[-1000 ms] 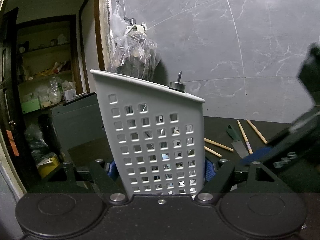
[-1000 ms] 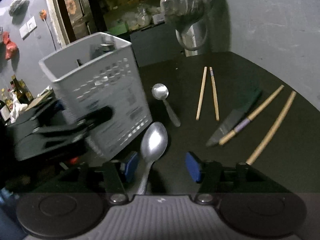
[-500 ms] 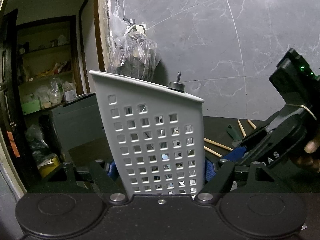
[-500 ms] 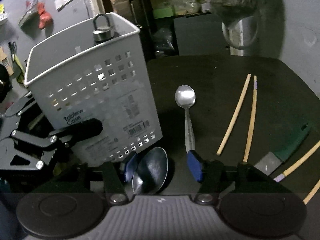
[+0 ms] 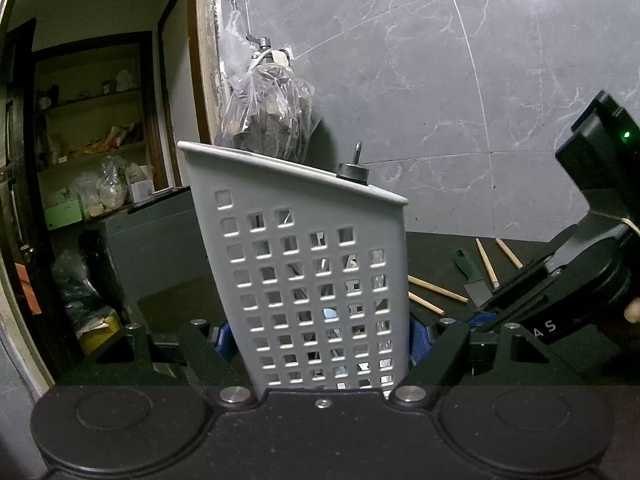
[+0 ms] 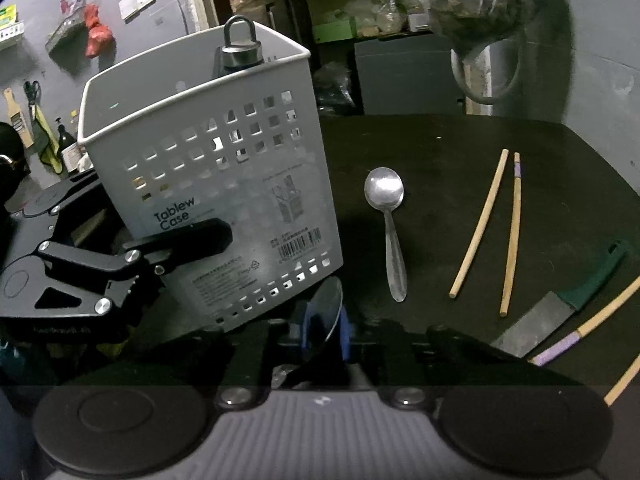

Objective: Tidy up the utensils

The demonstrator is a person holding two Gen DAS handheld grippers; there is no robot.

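Between the blue pads of the right tongs (image 6: 324, 330) sits a big spoon (image 6: 326, 308), turned on its edge. The tongs have just squeezed in on it, so they are narrow now and hold it near the bowl end. Its handle runs back under the tongs and is hard to see.

Just to the left of the right tongs stands the grey basket (image 6: 208, 184) with square holes. The left tongs (image 5: 320, 340) hold it by its two sides, low down, so it will not slide on the dark desk (image 6: 440, 152). A dark bottle top (image 6: 240, 46) with a ring pokes out at the far side of the basket.

Ahead of the right tongs lies a small spoon (image 6: 386, 216). Farther right are two chopsticks (image 6: 496, 224), a knife with a green handle (image 6: 560, 312), and more chopsticks (image 6: 580, 332) at the edge.

I think the step now is to lift the big spoon and drop it in the basket. To do it well, keep the squeeze firm, because a spoon held on edge may twist. Lift it well above the rim first, tip the handle down, then let go inside. The left tongs should stay tight.
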